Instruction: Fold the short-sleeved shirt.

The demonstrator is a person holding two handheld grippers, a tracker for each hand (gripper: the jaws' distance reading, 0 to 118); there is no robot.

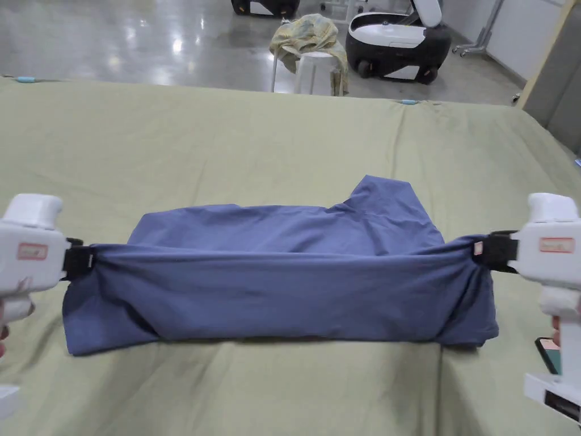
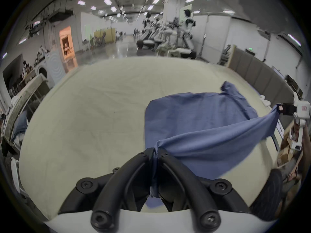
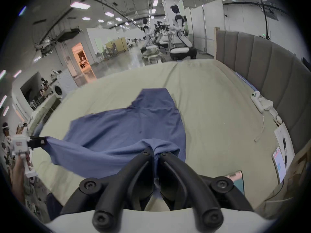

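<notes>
A plain blue shirt (image 1: 283, 284), with no print or pattern, lies on a pale olive-green bed sheet (image 1: 227, 142), also plain. The left gripper (image 1: 79, 262) and the right gripper (image 1: 495, 250) each have a white body with a small red-edged label, and black jaws. Beyond the bed, the floor (image 1: 113, 40) is glossy grey. A white stool (image 1: 315, 72) carries a crumpled cloth (image 1: 306, 34) mottled in yellow and pale green. Beside it stands a wheeled machine (image 1: 397, 42) in black and white. In the right gripper view, a padded panel (image 3: 269, 65) along the bed is grey-brown.
</notes>
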